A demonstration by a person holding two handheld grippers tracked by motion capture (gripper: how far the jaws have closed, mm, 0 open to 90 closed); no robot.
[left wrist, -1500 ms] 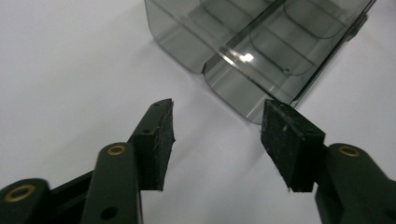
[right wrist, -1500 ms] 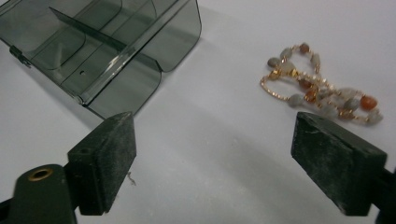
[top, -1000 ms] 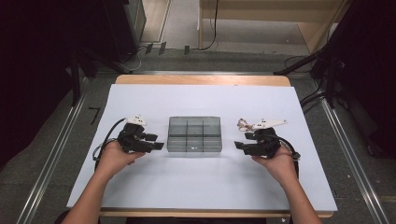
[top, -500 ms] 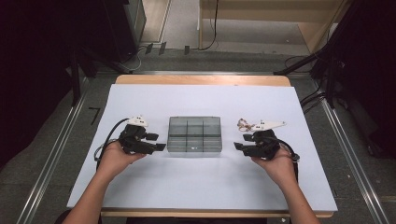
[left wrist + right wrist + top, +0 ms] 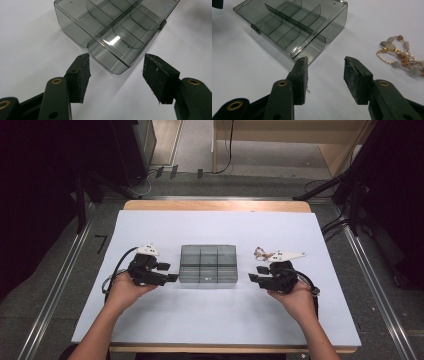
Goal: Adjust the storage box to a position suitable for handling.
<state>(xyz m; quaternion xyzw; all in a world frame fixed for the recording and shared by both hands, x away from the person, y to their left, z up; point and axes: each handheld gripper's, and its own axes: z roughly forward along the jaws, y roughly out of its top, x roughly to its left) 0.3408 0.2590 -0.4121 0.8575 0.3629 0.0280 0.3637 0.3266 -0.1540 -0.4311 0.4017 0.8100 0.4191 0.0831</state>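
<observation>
Organizer box [image 5: 208, 263], smoked clear plastic with divided compartments, sits mid-tabletop [image 5: 215, 320] between both tools. Left tool [image 5: 169, 272] just beside its left end, jaws wide, just been opening, nothing between them. Right tool [image 5: 256, 273] near its right end, jaws half apart, just been closing, empty. Beaded chain [image 5: 402, 53] lies right of box.

You sit at a bench [image 5: 215, 320] covered by a white sheet, its wooden edge showing along the far side. Around it lies a grey floor [image 5: 260, 182], with metal rails [image 5: 55, 285] running down both sides. Black cables [image 5: 227, 150] trail across the floor beyond, toward light wooden furniture [image 5: 300, 135]. Dark equipment stands in shadow at both upper corners.
</observation>
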